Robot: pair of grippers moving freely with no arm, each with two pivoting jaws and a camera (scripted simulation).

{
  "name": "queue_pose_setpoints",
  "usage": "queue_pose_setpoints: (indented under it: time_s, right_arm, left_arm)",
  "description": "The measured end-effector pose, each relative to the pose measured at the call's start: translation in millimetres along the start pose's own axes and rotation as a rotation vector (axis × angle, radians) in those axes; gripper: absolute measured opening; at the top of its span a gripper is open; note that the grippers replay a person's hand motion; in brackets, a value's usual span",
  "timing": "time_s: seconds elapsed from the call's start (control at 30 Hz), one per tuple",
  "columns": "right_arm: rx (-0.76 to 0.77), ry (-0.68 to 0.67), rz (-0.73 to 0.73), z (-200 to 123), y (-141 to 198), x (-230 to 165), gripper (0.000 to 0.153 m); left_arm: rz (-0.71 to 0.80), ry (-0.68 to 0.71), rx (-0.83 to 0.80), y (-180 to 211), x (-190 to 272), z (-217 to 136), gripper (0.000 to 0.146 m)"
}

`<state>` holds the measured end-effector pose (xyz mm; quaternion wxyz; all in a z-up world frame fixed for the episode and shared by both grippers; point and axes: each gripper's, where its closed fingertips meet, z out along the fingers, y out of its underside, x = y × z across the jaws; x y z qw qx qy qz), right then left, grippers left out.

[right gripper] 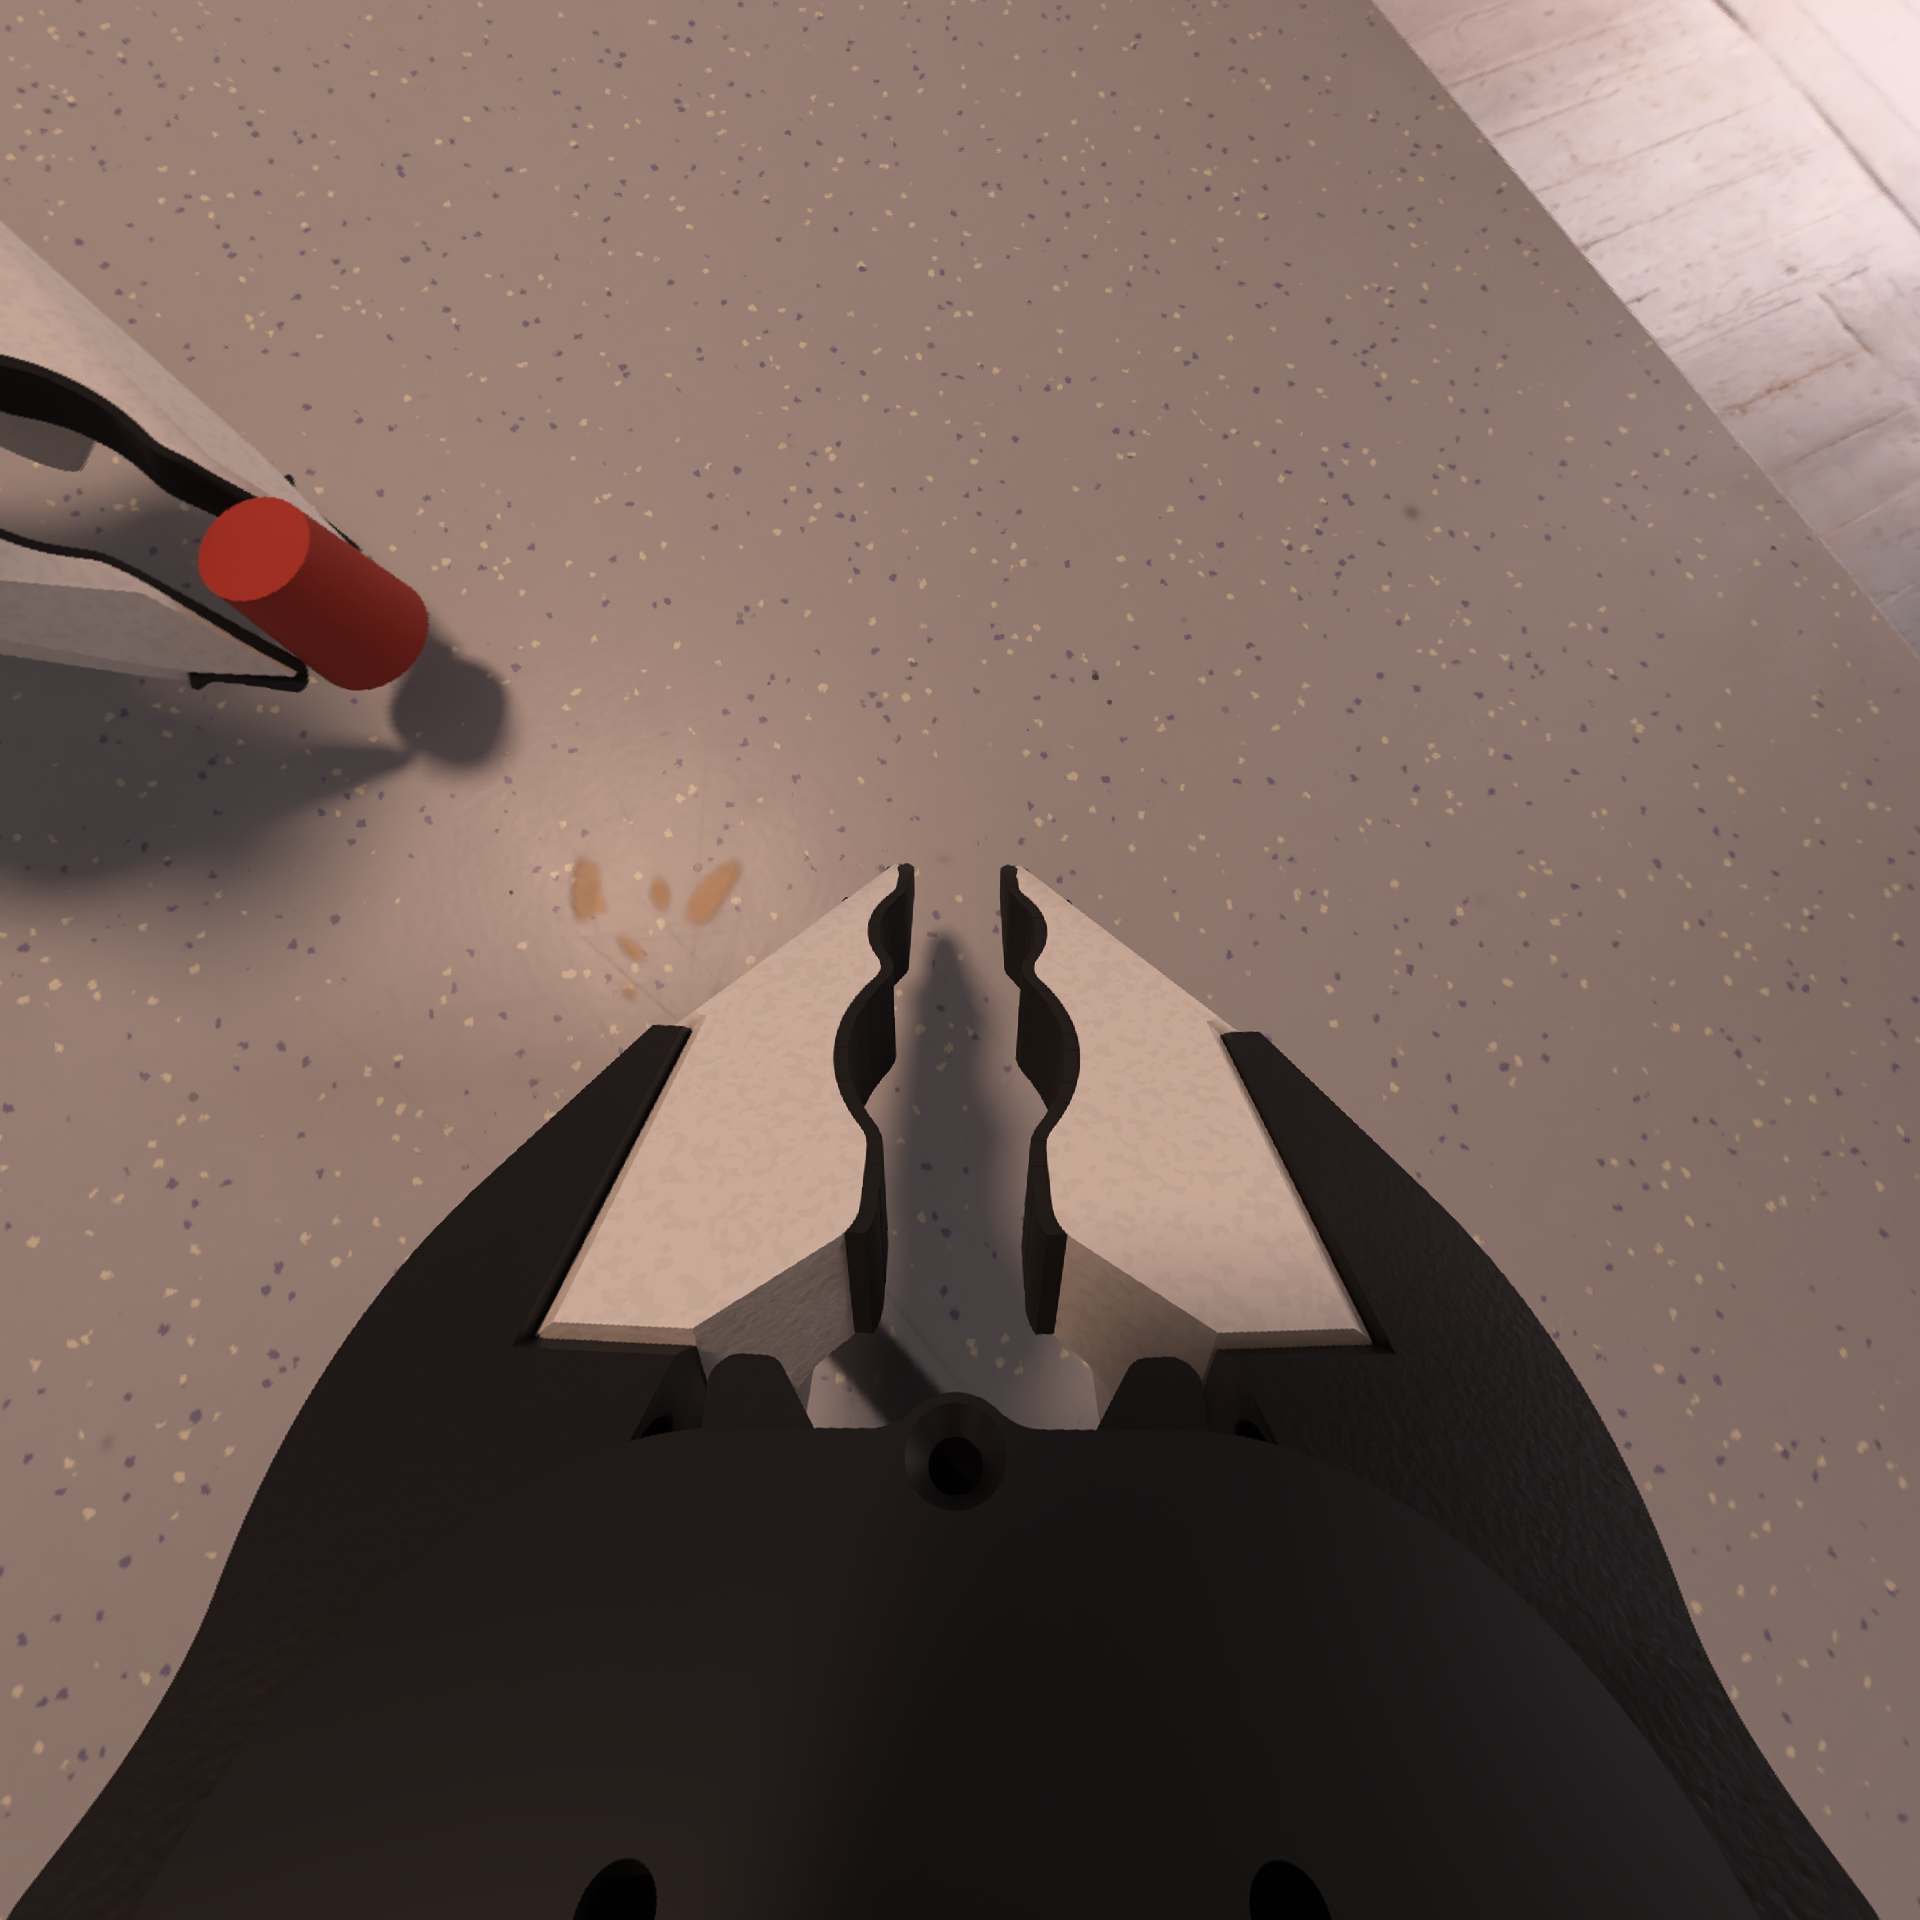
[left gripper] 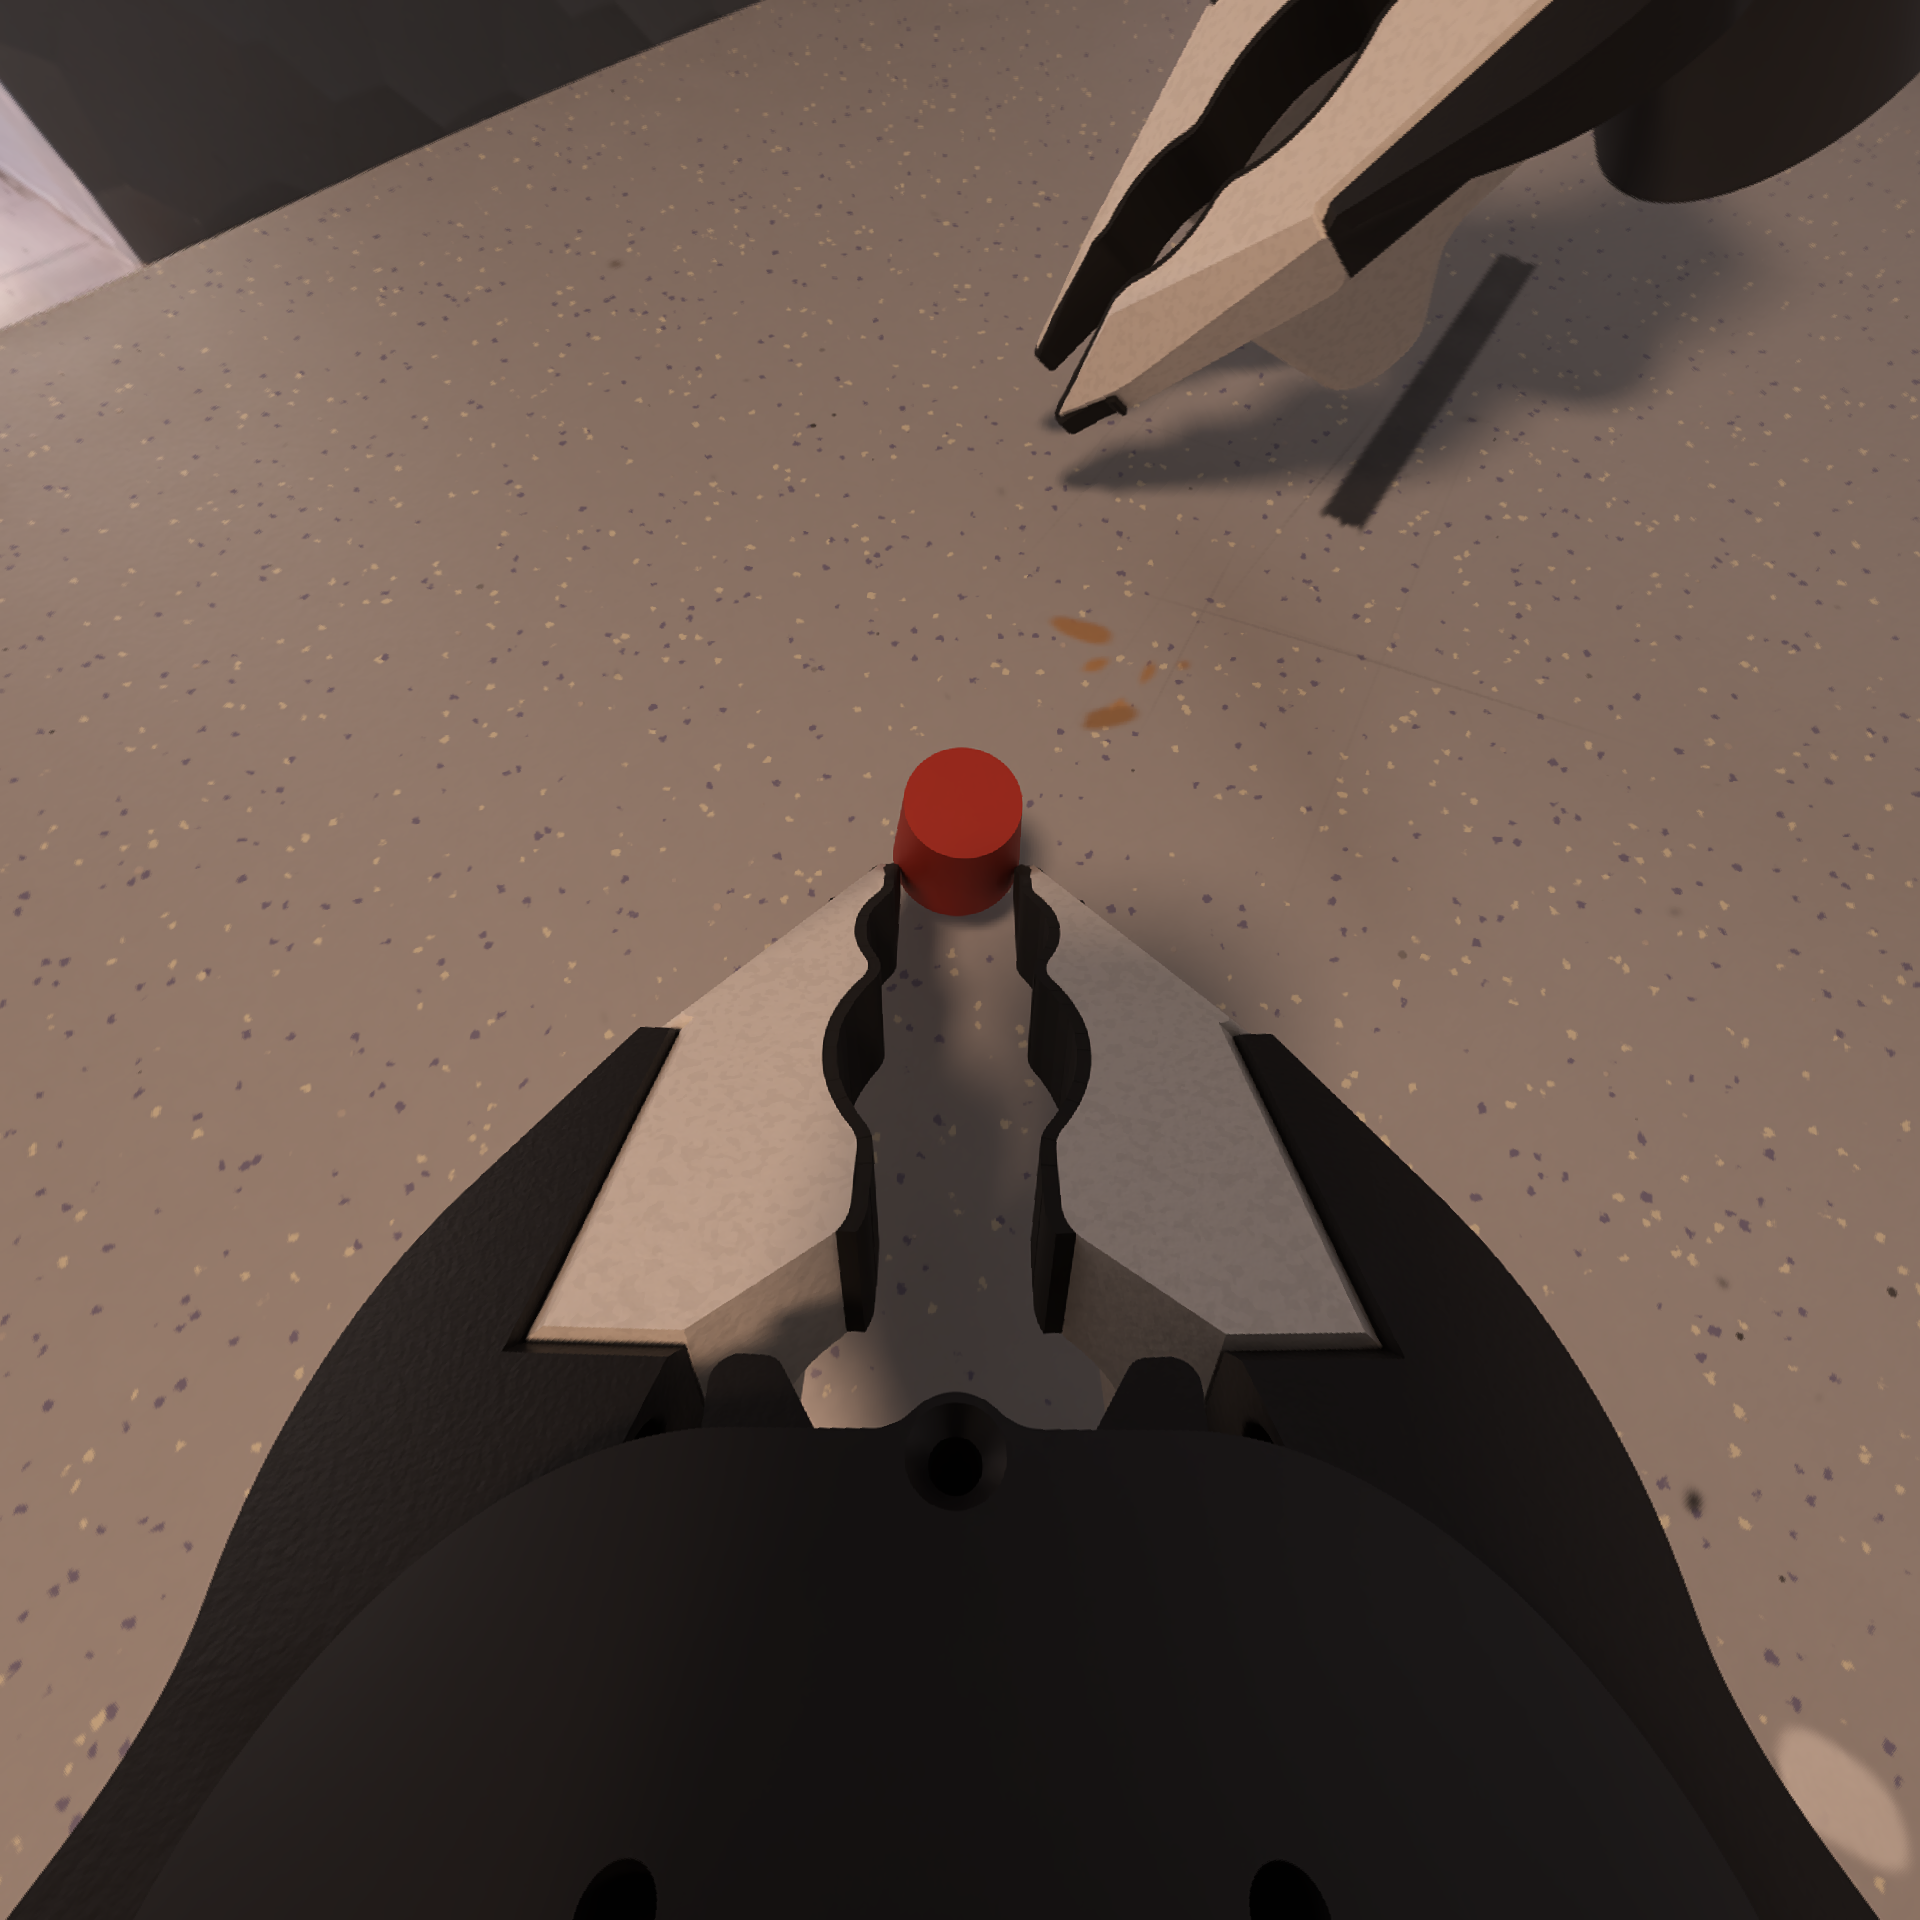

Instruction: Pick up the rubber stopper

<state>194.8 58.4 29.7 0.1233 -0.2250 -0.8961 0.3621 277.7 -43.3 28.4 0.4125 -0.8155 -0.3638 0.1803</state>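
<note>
The rubber stopper [left gripper: 958, 821] is a short red cylinder. My left gripper [left gripper: 956, 878] is shut on it, the two fingertips pinching its lower part. In the right wrist view the stopper [right gripper: 312, 592] sticks out past the left gripper's tips [right gripper: 296, 587] at the far left, and its shadow lies a little apart from it on the speckled tabletop. My right gripper [right gripper: 956, 873] is empty, its jaws a narrow gap apart, pointing down at the tabletop. It also shows in the left wrist view [left gripper: 1065, 387] at the upper right, well away from the stopper.
The speckled grey-brown tabletop [left gripper: 520, 623] carries small orange stains [left gripper: 1091, 670] [right gripper: 655, 894] between the two grippers and a dark strip [left gripper: 1429, 390] under the right gripper. The table's edge runs along the upper left, with pale brick surface [right gripper: 1766, 208] beyond it.
</note>
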Motion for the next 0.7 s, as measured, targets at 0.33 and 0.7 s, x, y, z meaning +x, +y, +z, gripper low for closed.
queue_pose_setpoints:
  time_s: [0.33,0.7]
  right_arm:
    - [0.006,-0.009,0.017,4.1,-7.4,-2.7,0.005]
    - [0.046,-0.033,0.008,3.0,-19.8,-10.1,0.004]
  left_arm:
    - [0.000,-0.007,0.010,6.7,-0.6,-9.5,0.022]
    - [0.010,0.011,0.016,5.9,3.1,-10.4,0.022]
